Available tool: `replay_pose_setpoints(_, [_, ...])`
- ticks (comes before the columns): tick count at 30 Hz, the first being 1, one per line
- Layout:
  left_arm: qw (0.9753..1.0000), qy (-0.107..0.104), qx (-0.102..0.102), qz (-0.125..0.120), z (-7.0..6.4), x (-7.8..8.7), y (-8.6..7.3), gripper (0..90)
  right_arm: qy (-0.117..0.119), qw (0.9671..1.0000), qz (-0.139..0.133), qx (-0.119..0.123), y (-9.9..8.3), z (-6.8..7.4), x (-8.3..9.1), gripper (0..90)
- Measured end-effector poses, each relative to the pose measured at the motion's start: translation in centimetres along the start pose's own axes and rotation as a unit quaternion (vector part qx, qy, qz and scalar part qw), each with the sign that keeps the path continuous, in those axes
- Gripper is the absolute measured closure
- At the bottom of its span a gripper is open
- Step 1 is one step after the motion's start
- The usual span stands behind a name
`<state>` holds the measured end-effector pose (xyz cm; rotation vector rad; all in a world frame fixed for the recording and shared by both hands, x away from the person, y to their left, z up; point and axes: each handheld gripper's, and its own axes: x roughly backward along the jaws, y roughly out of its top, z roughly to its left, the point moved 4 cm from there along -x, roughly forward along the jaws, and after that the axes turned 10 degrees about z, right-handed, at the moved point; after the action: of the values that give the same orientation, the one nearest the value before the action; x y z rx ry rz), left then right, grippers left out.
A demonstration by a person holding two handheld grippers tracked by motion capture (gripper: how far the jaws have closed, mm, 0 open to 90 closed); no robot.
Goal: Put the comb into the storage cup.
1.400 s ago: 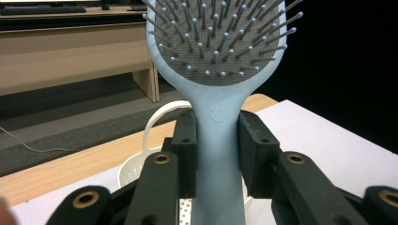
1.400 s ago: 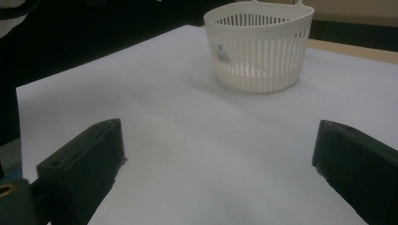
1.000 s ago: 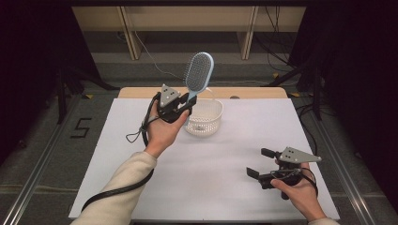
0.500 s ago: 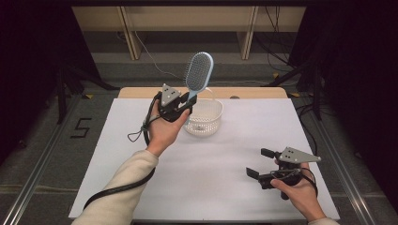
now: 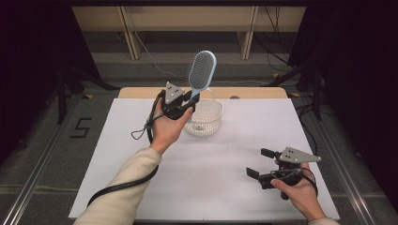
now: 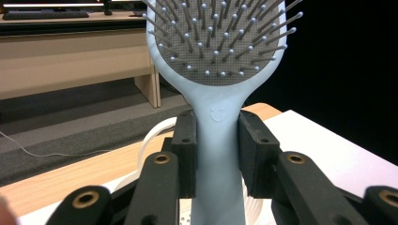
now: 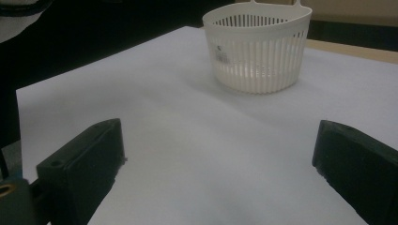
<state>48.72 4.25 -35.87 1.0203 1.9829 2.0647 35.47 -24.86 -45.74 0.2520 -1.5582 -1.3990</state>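
Observation:
A light blue hairbrush (image 5: 202, 70) stands upright in the air, its bristled head up, with my left gripper (image 5: 190, 101) shut on its handle just above and left of a white slatted basket (image 5: 205, 118). In the left gripper view both black jaws press the brush handle (image 6: 216, 154) from either side. My right gripper (image 5: 258, 163) rests low over the table's front right, jaws wide apart and nothing between them. From the right gripper view the basket (image 7: 258, 47) sits ahead, past the spread fingertips (image 7: 84, 164).
The white table top (image 5: 117, 159) has a wooden strip along its far edge (image 5: 253, 93). Beyond it stand wooden table legs and cables on a grey floor. A black cable (image 5: 117, 187) trails from the left forearm.

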Motion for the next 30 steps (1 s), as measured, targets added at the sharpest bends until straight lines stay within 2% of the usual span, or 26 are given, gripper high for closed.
replay_pose_setpoints(13, [1.0000,0.000,-0.002,-0.001,0.0,-0.6,0.3,69.6,0.000,1.0000,-0.002,0.000,0.0,0.0,0.0,3.3])
replay_pose_setpoints(16, [1.0000,0.002,-0.009,-0.001,0.0,-0.7,0.4,69.6,-0.001,1.0000,-0.001,0.000,0.0,0.0,0.0,3.3])
replay_pose_setpoints(30, [1.0000,0.005,-0.003,-0.004,0.1,-1.5,1.1,69.7,-0.001,1.0000,-0.002,-0.003,0.0,-0.1,0.2,3.3])
